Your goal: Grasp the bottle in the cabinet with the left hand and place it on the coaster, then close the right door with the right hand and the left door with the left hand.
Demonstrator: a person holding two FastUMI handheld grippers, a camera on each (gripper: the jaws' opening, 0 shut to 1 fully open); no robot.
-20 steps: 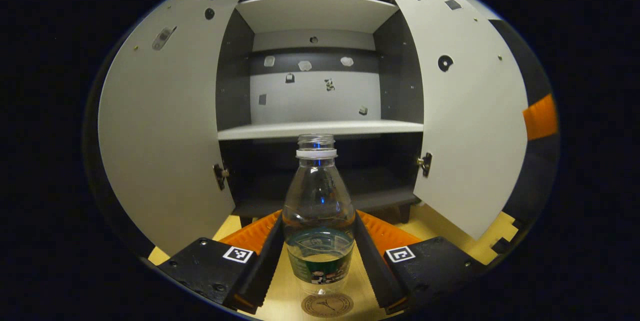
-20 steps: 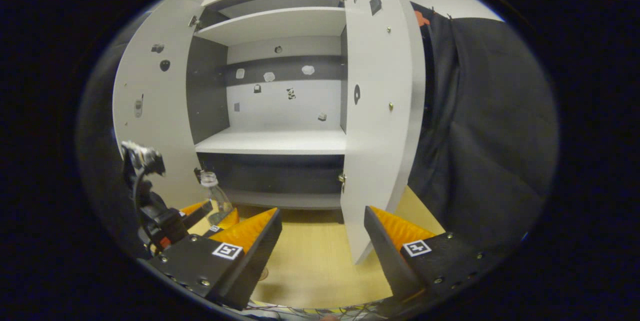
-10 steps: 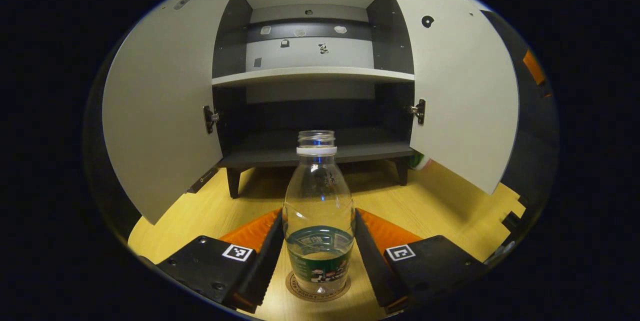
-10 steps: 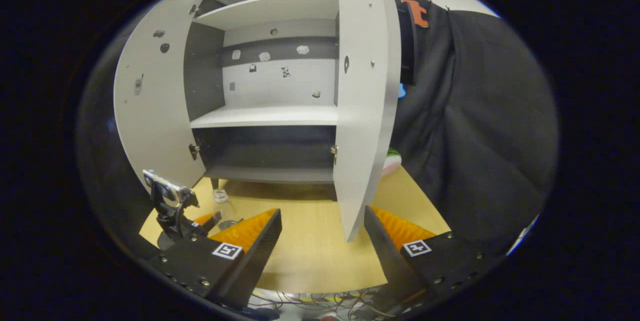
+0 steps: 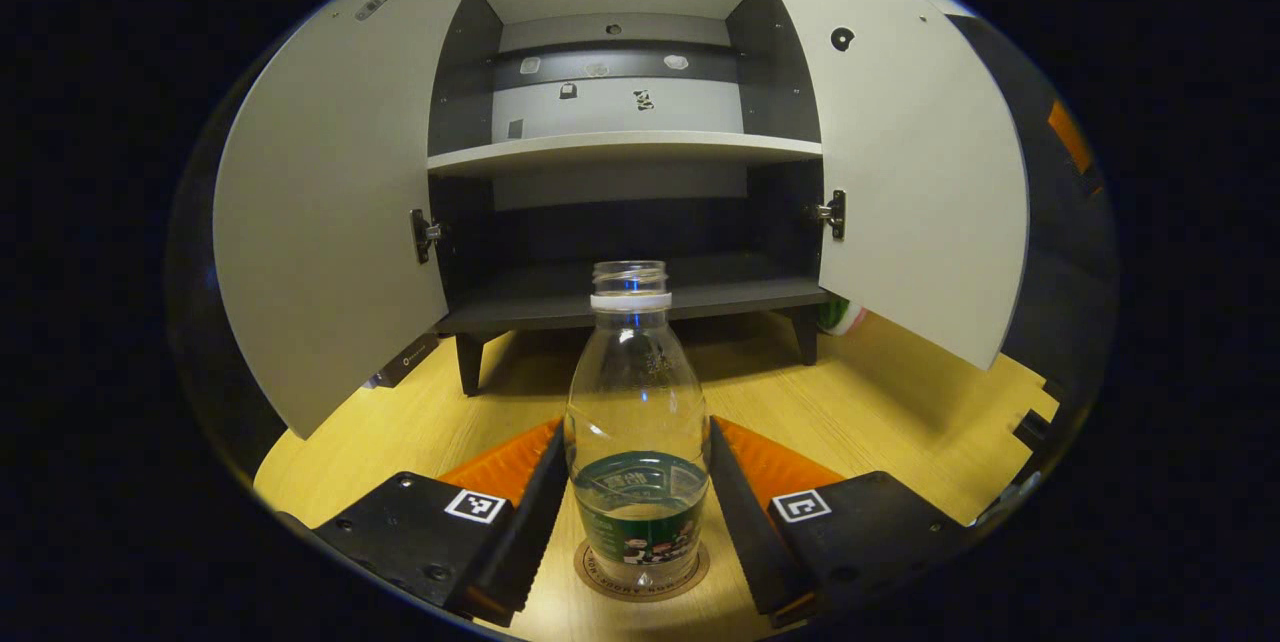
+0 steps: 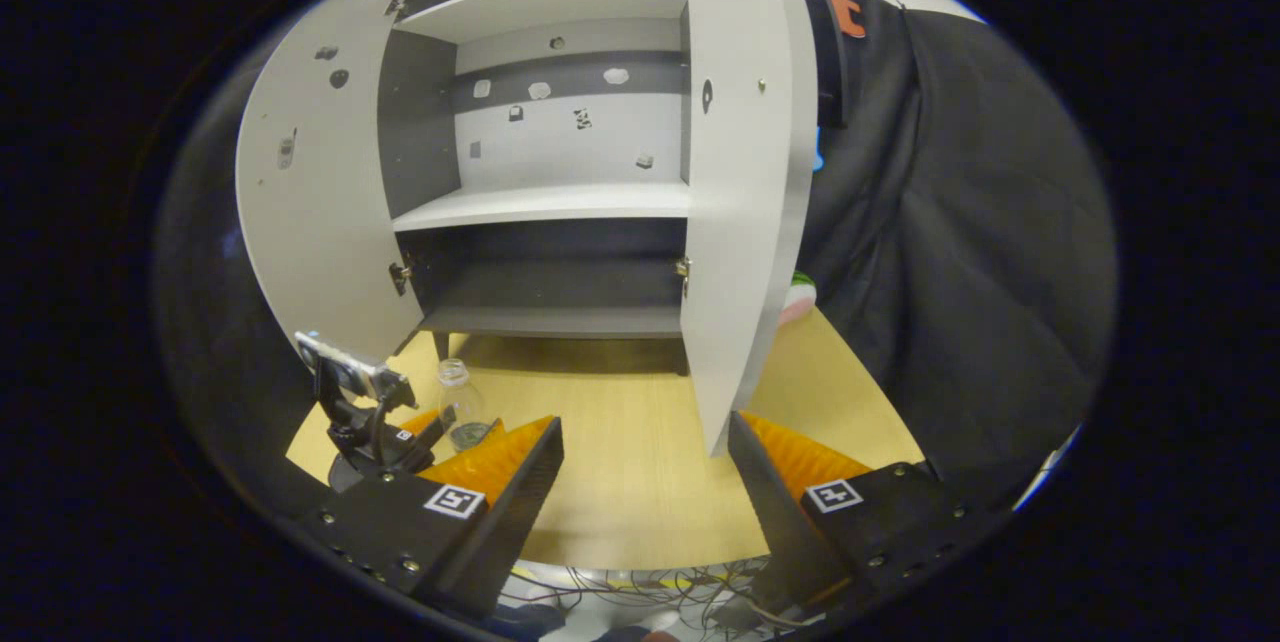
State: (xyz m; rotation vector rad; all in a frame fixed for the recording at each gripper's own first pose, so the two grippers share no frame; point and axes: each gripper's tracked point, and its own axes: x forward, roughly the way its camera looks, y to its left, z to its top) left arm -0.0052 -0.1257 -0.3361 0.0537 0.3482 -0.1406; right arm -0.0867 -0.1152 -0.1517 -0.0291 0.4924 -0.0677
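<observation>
In the left gripper view, the left door (image 5: 330, 222) of the cabinet (image 5: 620, 147) stands swung wide open at the left, its hinge visible on the inner edge. At centre, the left gripper (image 5: 637, 497) has its jaws pinching the bottle (image 5: 637, 422), one finger against each side of the labelled lower body. The bottle is clear, uncapped and upright, and its base sits on the round coaster (image 5: 640, 584), which lies on the wooden surface (image 5: 880, 412) in front of the cabinet. Behind the bottle, the cabinet's lower compartment and the pale shelf above it are visible. At the right, the right door (image 5: 920, 182) is likewise open.

In the right gripper view, the left gripper (image 6: 420, 427) appears low at the left, with the bottle (image 6: 458, 407) upright between its fingers on the surface (image 6: 620, 462). The left door (image 6: 310, 202) and cabinet (image 6: 550, 152) follow toward the centre. The right door (image 6: 745, 182) hangs edge-on just right of centre. The right gripper (image 6: 645, 482) sits at the bottom with jaws spread, nothing between them, above the surface and near the lower corner of the right door, apart from it.
</observation>
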